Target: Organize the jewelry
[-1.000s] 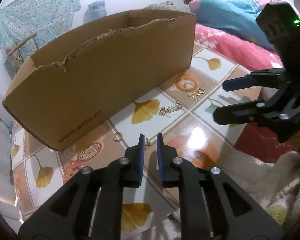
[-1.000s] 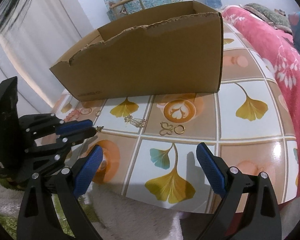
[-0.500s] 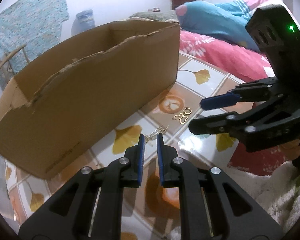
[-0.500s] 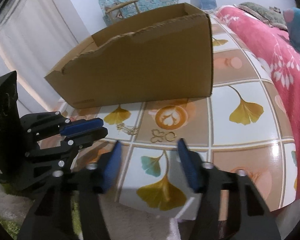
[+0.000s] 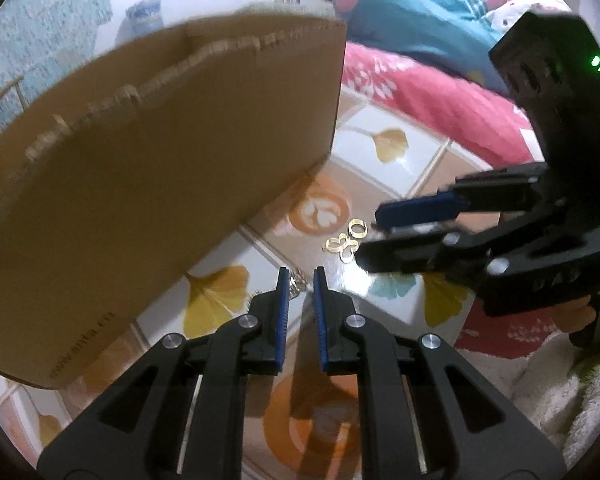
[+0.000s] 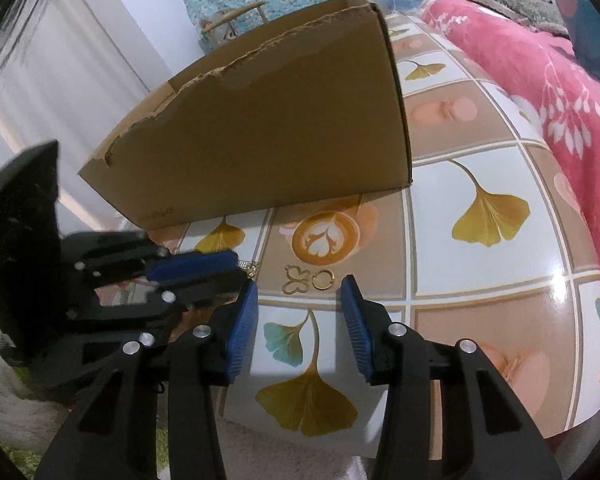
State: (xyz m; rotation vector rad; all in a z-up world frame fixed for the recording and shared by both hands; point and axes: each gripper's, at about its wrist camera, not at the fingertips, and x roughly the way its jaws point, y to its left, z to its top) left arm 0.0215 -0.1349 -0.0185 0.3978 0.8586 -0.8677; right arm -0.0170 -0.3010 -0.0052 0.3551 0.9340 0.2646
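Two small gold pieces lie on the tiled table: a butterfly-shaped piece [image 6: 295, 283] [image 5: 342, 246] and a ring [image 6: 323, 280] [image 5: 358, 227]. My right gripper [image 6: 300, 284] [image 5: 370, 236] hovers just short of them. Its jaws are closing and stand about half apart, with nothing between the pads. A thin gold chain piece [image 5: 298, 285] [image 6: 252, 267] lies just past the tips of my left gripper [image 5: 299, 276] [image 6: 240, 267]. The left gripper's pads are a narrow gap apart and hold nothing.
A torn-edged cardboard box [image 6: 280, 132] [image 5: 160, 184] stands on the table [image 6: 480, 272] right behind the jewelry. A pink flowered blanket [image 6: 540, 80] borders the table on the right. A white fluffy towel [image 5: 560, 380] lies by the near edge. The two grippers are close together.
My right gripper's jaws have gone from wide apart to about half apart and are now closer to the butterfly piece and ring. My left gripper has slid right, up to the chain piece.
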